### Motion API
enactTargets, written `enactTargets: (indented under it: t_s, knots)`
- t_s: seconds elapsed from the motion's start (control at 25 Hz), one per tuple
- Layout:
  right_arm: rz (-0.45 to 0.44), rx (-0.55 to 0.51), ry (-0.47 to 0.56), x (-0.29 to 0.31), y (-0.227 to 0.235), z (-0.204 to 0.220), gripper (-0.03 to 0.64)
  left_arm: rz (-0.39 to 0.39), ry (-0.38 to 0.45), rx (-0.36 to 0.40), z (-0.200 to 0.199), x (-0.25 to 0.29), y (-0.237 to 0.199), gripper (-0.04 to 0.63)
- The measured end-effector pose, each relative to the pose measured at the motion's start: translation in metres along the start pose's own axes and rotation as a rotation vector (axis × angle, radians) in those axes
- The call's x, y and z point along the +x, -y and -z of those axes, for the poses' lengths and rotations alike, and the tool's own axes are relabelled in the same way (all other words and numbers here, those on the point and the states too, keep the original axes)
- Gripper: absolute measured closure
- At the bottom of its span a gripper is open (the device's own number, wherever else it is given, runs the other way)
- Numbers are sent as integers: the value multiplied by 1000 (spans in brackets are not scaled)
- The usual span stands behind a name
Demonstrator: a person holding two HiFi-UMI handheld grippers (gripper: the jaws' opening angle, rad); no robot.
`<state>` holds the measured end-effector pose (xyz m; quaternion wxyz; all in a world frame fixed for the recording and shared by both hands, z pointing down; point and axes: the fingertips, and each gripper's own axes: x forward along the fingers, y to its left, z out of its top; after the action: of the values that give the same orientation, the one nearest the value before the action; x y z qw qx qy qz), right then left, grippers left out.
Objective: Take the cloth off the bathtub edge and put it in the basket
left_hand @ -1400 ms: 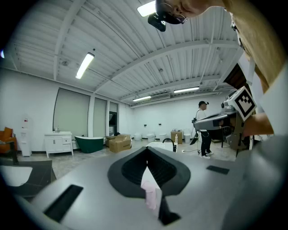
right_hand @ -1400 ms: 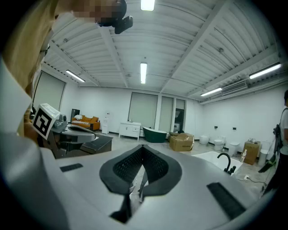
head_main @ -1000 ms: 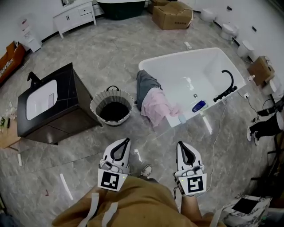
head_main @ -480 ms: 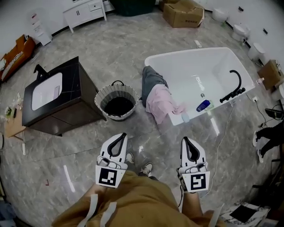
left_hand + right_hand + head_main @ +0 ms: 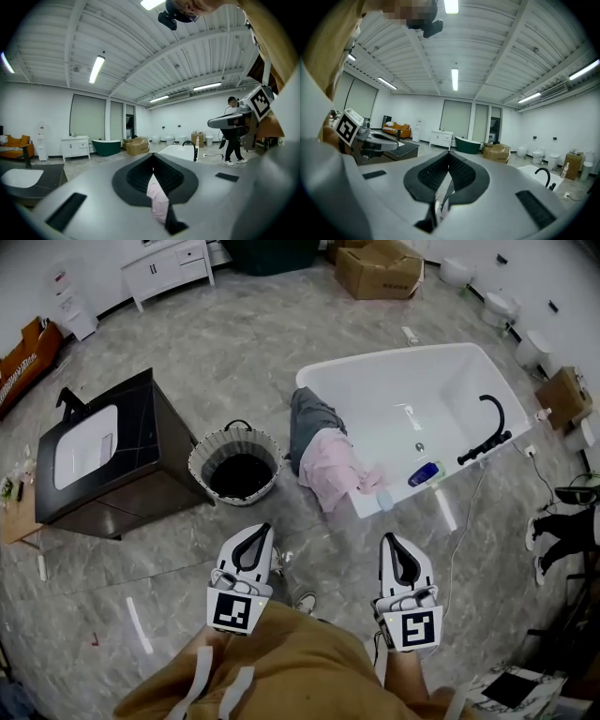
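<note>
Nearest, at six o'clock in the head view, lay the person's tan garment [image 5: 281, 667], with both tongs reaching out from it over the grey marble floor [image 5: 234, 362]. The left gripper [image 5: 266, 529], at seven o'clock, was clenched with its tips meeting and nothing pinched. In its own view the far-off pink cloth [image 5: 157, 199] showed through the slit below the tips. The right gripper [image 5: 385, 539], at five o'clock, was likewise clenched and empty. A shoe [image 5: 305, 602] peeked out between them.

Farther out, at eleven o'clock from the tongs, the basket [image 5: 195, 465] stood on the floor, dark inside. A dark vanity [image 5: 150, 437] with a white basin was close by, at its nine o'clock. At twelve to one o'clock the pink cloth hung over the near corner edge of the white bathtub [image 5: 384, 356], touching a grey cloth [image 5: 307, 416] draped just beyond it. The basket was near the cloth, at its nine o'clock, but apart from it. A blue bottle [image 5: 423, 473] and a black faucet [image 5: 495, 423] sat along the tub's near rim.

Farthest, a cardboard box [image 5: 380, 268] lay at twelve o'clock and a white cabinet [image 5: 169, 263] at eleven.
</note>
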<state>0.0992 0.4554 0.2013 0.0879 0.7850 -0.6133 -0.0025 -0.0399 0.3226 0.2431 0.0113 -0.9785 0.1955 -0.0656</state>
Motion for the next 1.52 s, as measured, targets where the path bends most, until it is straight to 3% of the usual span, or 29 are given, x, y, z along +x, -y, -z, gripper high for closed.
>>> enactTargets:
  t_s: [0.48, 0.72, 1.0, 1.16, 1.52]
  knots:
    - [83, -67, -26, 108, 26, -26, 612, 97, 47, -4, -14, 103, -78, 591]
    - [118, -42, -38, 139, 31, -31, 612, 136, 53, 23, -24, 138, -106, 591]
    - [83, -74, -48, 172, 55, -27, 612, 143, 19, -11, -15, 173, -96, 591]
    - [46, -72, -62, 191, 69, -20, 612, 106, 43, -18, -28, 188, -96, 591]
    - [-37, -94, -154, 232, 81, 30, 612, 49, -19, -18, -12, 210, -107, 591]
